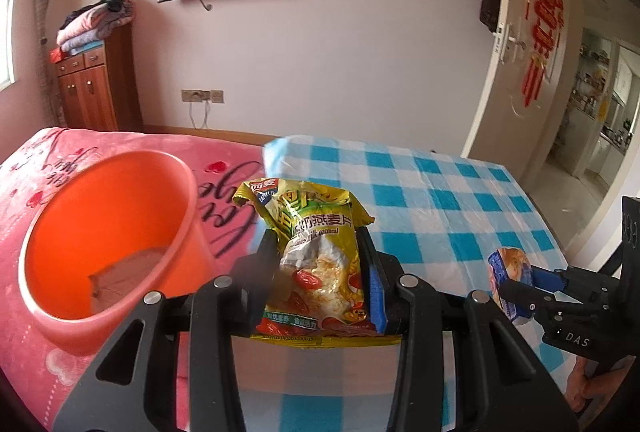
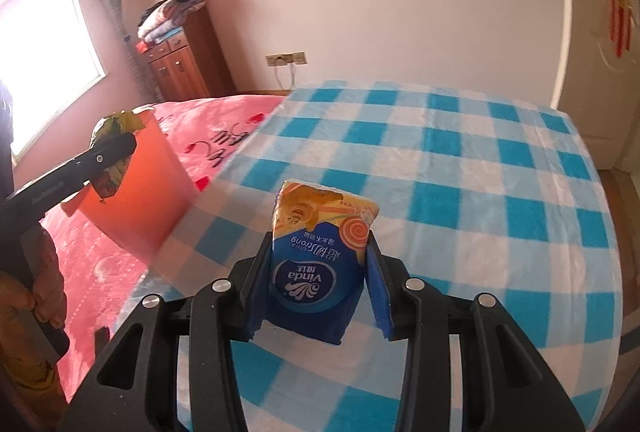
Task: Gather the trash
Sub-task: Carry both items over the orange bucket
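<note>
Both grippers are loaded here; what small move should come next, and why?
Probably swing the left gripper left over the orange bin and release: it grips the oatmeal bag, and the bin's open mouth sits just beside it. The right gripper holds the tissue pack farther away.

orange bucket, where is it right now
The orange bucket sits on the pink blanket, low left in the left wrist view, just left of the oatmeal bag clamped in the left gripper.

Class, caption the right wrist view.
Right tool grips a blue tissue pack over the checked blanket.
</note>
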Motion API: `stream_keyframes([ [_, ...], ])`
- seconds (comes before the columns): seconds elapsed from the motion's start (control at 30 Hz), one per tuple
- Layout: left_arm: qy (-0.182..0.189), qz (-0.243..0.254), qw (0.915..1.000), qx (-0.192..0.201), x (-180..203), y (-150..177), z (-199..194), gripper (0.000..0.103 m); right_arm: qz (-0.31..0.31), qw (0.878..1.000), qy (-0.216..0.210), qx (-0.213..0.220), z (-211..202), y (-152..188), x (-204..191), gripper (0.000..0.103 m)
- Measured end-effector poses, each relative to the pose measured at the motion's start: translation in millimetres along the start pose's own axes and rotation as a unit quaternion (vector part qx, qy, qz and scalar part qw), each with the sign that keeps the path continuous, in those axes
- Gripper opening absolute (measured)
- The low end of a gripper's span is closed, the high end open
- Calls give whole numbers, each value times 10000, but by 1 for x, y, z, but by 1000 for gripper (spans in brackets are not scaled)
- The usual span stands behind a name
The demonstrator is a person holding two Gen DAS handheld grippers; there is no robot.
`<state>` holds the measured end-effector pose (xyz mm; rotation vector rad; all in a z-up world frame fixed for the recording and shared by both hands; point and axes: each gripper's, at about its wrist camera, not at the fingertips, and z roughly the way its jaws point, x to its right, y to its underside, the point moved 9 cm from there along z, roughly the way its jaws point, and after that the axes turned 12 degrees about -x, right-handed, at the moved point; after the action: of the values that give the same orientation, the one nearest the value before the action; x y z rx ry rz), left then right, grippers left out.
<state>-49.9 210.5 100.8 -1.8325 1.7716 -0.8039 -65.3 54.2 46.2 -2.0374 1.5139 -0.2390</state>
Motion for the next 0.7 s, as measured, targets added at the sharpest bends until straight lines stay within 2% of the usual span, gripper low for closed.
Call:
stream_keyframes([
  [0.33,-433,-327,9982,257,-60,-11,-27,42,-491,9974,-533,3,7,-40,-70,43],
  [0.7,-881,-787,9927,254,-124,-8,-31,42,-983,9885,-1147,-119,25,-77,-150,43],
])
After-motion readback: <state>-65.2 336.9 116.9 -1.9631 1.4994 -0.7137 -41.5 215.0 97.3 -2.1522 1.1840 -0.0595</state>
